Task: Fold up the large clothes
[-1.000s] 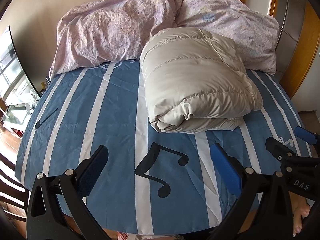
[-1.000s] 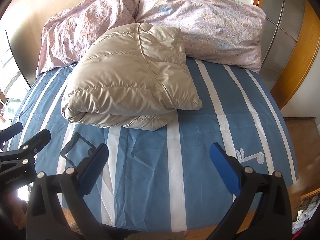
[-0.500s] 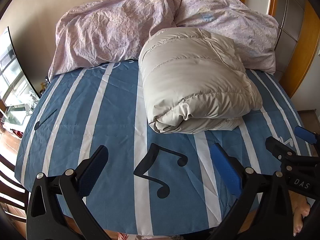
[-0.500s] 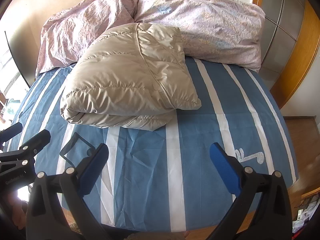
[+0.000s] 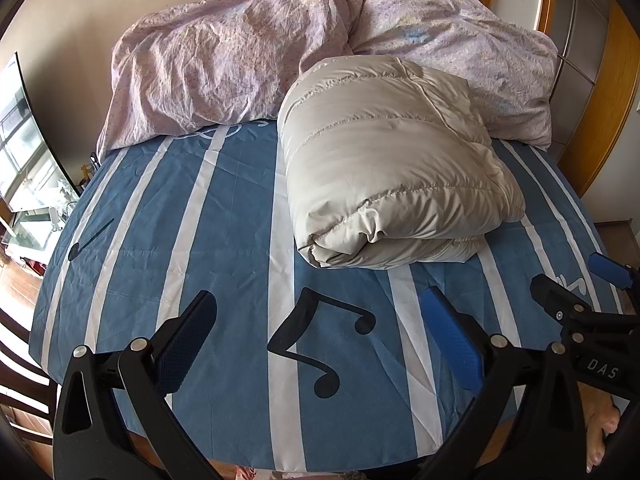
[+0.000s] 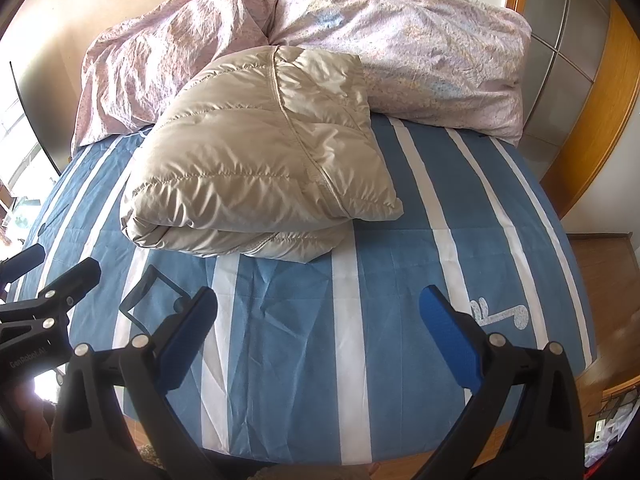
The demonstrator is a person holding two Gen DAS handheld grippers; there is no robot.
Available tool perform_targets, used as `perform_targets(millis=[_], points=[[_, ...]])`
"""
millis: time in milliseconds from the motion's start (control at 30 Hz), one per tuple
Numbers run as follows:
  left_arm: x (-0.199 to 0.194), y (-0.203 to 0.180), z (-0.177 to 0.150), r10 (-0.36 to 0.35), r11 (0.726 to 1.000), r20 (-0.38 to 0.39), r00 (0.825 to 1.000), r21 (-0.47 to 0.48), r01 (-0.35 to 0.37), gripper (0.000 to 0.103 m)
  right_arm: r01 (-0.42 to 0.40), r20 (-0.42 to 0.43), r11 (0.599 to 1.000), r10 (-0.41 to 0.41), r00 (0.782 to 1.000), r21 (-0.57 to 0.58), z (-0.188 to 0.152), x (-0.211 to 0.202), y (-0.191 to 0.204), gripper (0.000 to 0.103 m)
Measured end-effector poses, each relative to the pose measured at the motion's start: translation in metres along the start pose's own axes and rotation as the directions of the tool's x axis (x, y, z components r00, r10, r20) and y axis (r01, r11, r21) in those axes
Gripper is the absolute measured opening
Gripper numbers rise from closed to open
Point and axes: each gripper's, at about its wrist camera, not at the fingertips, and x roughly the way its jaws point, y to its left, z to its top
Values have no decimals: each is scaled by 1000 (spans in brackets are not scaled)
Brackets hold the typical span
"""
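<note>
A beige quilted down jacket [image 5: 392,168] lies folded into a thick bundle on the blue striped bed sheet [image 5: 224,216], its far end resting against the pink bedding. It also shows in the right wrist view [image 6: 256,168]. My left gripper [image 5: 320,332] is open and empty, held over the near part of the bed, well short of the jacket. My right gripper [image 6: 320,332] is open and empty too, also short of the jacket. Each gripper shows at the edge of the other's view: the right one [image 5: 576,280] and the left one [image 6: 52,264].
A crumpled pink duvet and pillow [image 5: 248,60] are piled at the head of the bed, also in the right wrist view [image 6: 420,48]. A wooden wardrobe frame [image 6: 592,128] stands on the right. A glass cabinet [image 5: 28,184] stands left of the bed.
Both views have shifted only slightly; the jacket lies as before and both grippers stay open and empty.
</note>
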Motion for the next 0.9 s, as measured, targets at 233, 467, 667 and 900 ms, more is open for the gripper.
perform_targets(millis=[233,467,667,900], points=[[1,0,0,-3,1000,-1,1000,4,3,102,-1,-3,1000,1,1000,1,1,1,0,101],[1,0,1,-6,1000,-3,1000,1,6,102,-2,-2,1000,2,1000,3,1,1,0,101],[2,-2,0,-10,1000,1,1000,6,10,102,-1,-2,1000,1,1000,1,1,1,0,101],[1,-1,-1,-13,1000,3,1000,9,13,102,-1,-2,1000,1,1000,3,0,2,-2,101]])
